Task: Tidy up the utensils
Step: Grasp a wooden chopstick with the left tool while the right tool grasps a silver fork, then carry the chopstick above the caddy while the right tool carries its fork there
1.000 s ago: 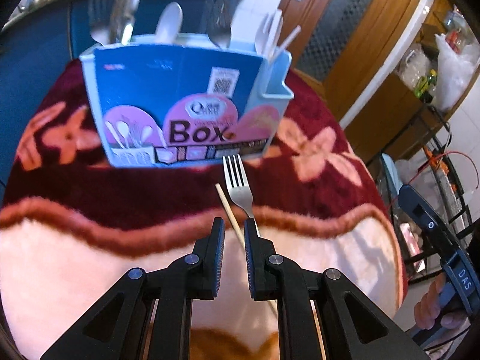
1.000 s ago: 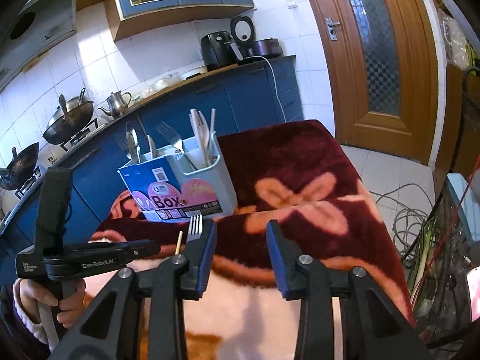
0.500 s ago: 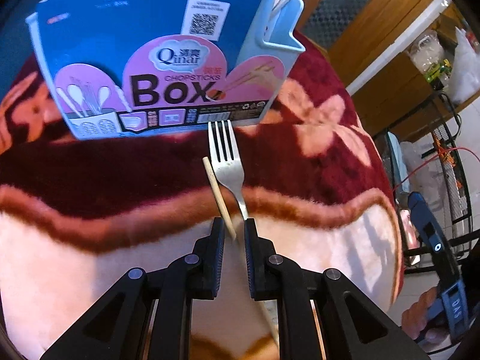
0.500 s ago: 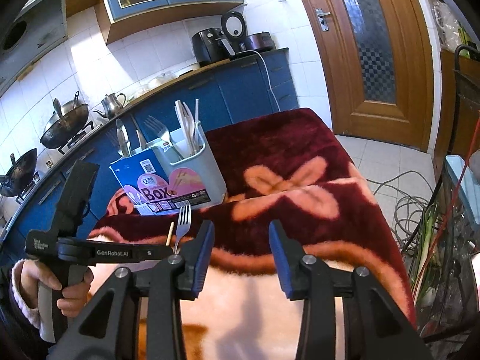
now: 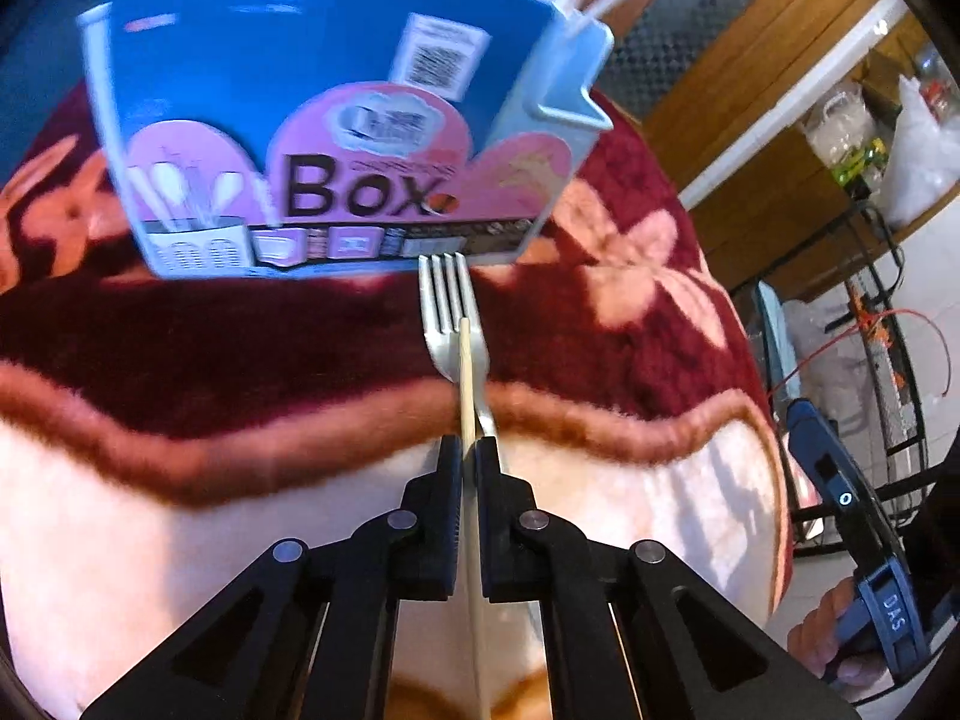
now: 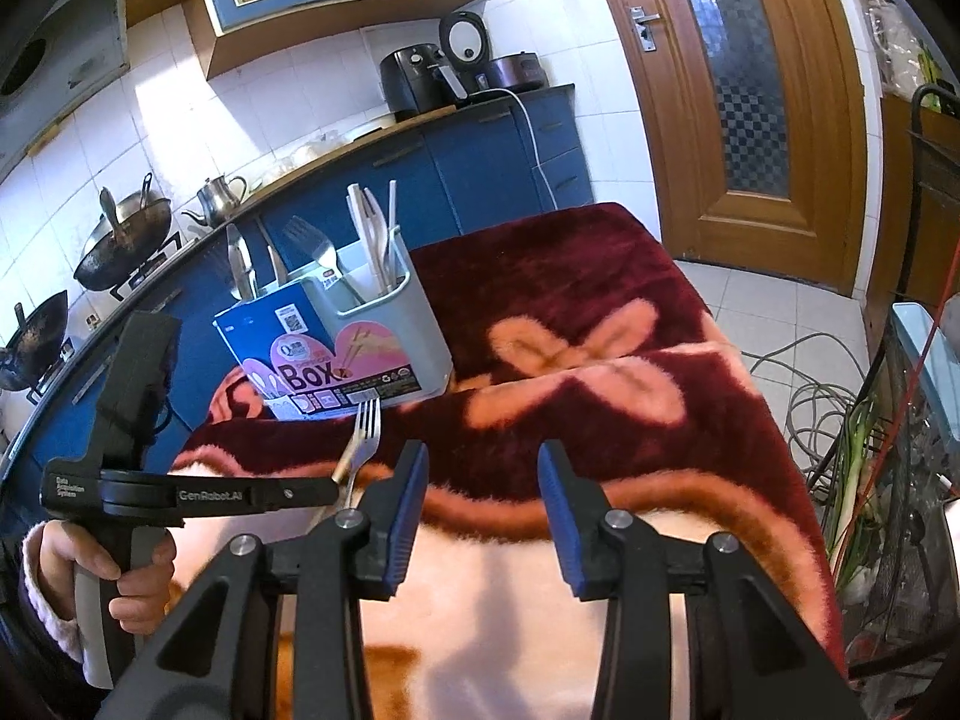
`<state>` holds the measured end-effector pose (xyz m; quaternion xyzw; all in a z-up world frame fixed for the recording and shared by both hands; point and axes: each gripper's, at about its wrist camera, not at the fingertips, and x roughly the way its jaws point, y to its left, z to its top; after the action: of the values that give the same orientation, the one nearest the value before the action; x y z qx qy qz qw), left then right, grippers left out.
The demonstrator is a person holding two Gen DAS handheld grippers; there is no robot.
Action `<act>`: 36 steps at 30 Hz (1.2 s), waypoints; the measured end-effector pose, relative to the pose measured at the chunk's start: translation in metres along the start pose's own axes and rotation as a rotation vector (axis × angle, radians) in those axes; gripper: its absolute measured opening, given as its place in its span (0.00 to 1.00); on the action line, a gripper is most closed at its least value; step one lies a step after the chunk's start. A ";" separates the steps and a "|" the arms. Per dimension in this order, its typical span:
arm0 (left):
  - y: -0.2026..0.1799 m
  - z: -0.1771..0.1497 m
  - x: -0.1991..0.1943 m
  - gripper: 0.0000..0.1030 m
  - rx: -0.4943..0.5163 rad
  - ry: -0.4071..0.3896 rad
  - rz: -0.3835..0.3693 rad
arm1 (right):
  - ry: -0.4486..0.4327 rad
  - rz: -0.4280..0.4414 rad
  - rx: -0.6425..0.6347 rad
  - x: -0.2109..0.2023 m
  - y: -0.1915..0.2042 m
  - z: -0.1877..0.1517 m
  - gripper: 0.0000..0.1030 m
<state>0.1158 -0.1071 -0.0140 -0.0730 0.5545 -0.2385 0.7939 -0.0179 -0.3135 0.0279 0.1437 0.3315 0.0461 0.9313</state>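
Note:
A blue utensil box point(image 5: 336, 120) labelled "Box" stands on the flowered blanket; it also shows in the right wrist view point(image 6: 336, 348), holding forks, spoons and white chopsticks. A silver fork point(image 5: 450, 324) lies on the blanket right in front of the box, also seen from the right wrist point(image 6: 363, 432). My left gripper point(image 5: 470, 450) is shut on a wooden chopstick point(image 5: 467, 384), which points forward over the fork. My right gripper point(image 6: 483, 468) is open and empty above the blanket, to the right of the left gripper point(image 6: 327, 489).
The blanket-covered table point(image 6: 600, 312) drops off at the right toward a tiled floor with cables point(image 6: 798, 372) and a wire rack point(image 6: 918, 420). A blue kitchen counter point(image 6: 456, 156) with appliances and woks runs behind. A wooden door point(image 6: 750, 90) stands at the back right.
My left gripper closed on the wooden chopstick, which was lying beside the fork, and the chopstick now lines up over the fork. The right gripper stayed open and shifted slightly.

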 end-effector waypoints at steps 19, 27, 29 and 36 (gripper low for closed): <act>0.064 -0.009 -0.113 0.04 -0.018 -0.454 0.134 | 0.272 0.062 -0.145 0.096 0.073 0.015 0.40; 0.075 -0.011 -0.128 0.04 0.010 -0.556 0.179 | 0.345 0.013 -0.185 0.141 0.077 0.027 0.40; 0.075 -0.013 -0.129 0.04 0.013 -0.564 0.179 | 0.352 0.015 -0.195 0.147 0.077 0.029 0.40; 0.071 -0.013 -0.130 0.04 0.036 -0.590 0.162 | 0.361 0.064 -0.206 0.166 0.079 0.036 0.43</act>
<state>0.0899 0.0167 0.0642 -0.0808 0.2997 -0.1526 0.9383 0.1340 -0.2162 -0.0222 0.0477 0.4816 0.1343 0.8647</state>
